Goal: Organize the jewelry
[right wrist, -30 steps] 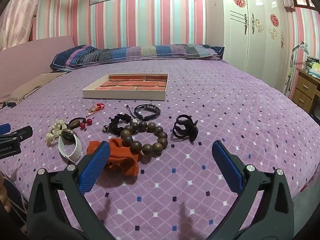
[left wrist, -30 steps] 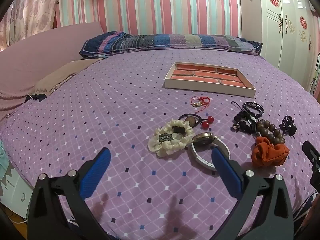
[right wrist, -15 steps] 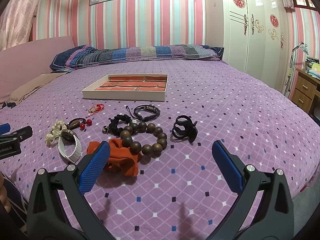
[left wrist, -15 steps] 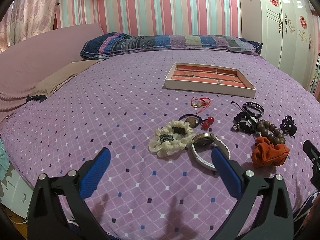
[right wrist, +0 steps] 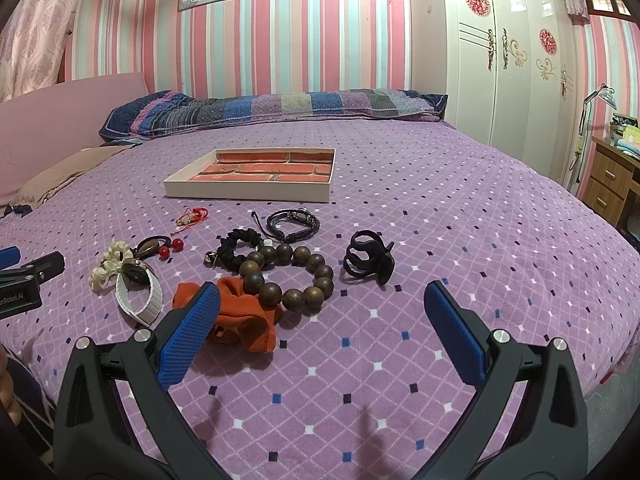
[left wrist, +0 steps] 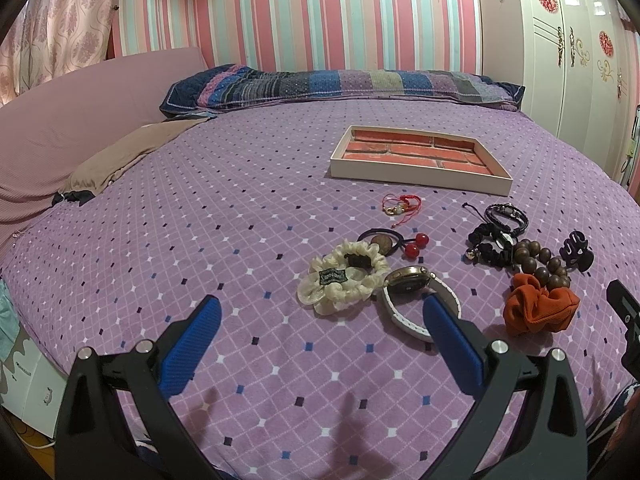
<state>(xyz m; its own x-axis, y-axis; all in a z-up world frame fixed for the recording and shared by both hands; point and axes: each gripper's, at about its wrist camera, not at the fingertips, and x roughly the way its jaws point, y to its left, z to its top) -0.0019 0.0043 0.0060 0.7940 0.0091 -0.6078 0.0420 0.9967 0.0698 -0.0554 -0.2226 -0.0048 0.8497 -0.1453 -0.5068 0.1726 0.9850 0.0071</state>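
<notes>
Jewelry lies on the purple bedspread: a cream scrunchie (left wrist: 342, 278), a white-strap watch (left wrist: 416, 300), an orange scrunchie (right wrist: 240, 312), a brown bead bracelet (right wrist: 288, 276), a black claw clip (right wrist: 368, 258), a black scrunchie (right wrist: 236, 248), a black cord bracelet (right wrist: 294, 220), a red string charm (left wrist: 400, 204) and a red-bead hair tie (left wrist: 400, 240). A shallow tray (left wrist: 420, 174) with a brick-print bottom sits beyond them, empty. My left gripper (left wrist: 320, 332) is open above the bedspread, near the cream scrunchie. My right gripper (right wrist: 322, 320) is open just before the bead bracelet.
A striped pillow (left wrist: 340, 84) lies at the head of the bed. A white wardrobe (right wrist: 520, 72) and a wooden nightstand (right wrist: 612, 180) stand to the right. A pink folded cover (left wrist: 80, 112) lies at the left. The bed's near edge is right below both grippers.
Almost nothing: both grippers stay open and nearly still, with a very slight drift of the views. No object has moved.
</notes>
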